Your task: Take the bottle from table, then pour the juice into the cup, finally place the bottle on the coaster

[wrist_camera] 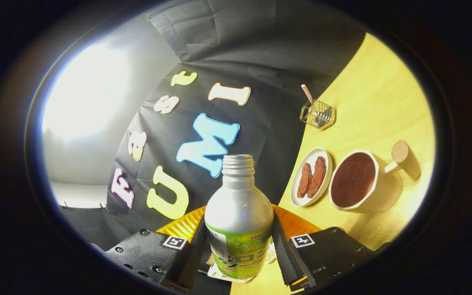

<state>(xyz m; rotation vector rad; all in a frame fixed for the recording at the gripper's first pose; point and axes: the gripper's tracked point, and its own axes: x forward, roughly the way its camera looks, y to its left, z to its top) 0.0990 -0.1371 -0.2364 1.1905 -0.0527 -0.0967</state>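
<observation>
A silver bottle point(239, 205) with a green label and an open, capless threaded neck stands between my fingers. My gripper point(239, 241) is shut on it, one finger point(197, 241) pressing its left side and the other finger point(283, 250) its right side. A pale patterned coaster point(271, 254) peeks out from under the bottle's base; whether the bottle rests on it I cannot tell. The white cup point(353, 179), with a round wooden handle and filled with dark red liquid, stands on the wooden table point(383, 106) beyond the right finger. The whole scene appears tilted.
A small white plate point(301, 192) with two brown pieces lies beside the cup, on the side towards the bottle. Farther back near the table's edge stands a wire holder point(318, 114) with a stick in it. The black cloth wall rises behind the bottle.
</observation>
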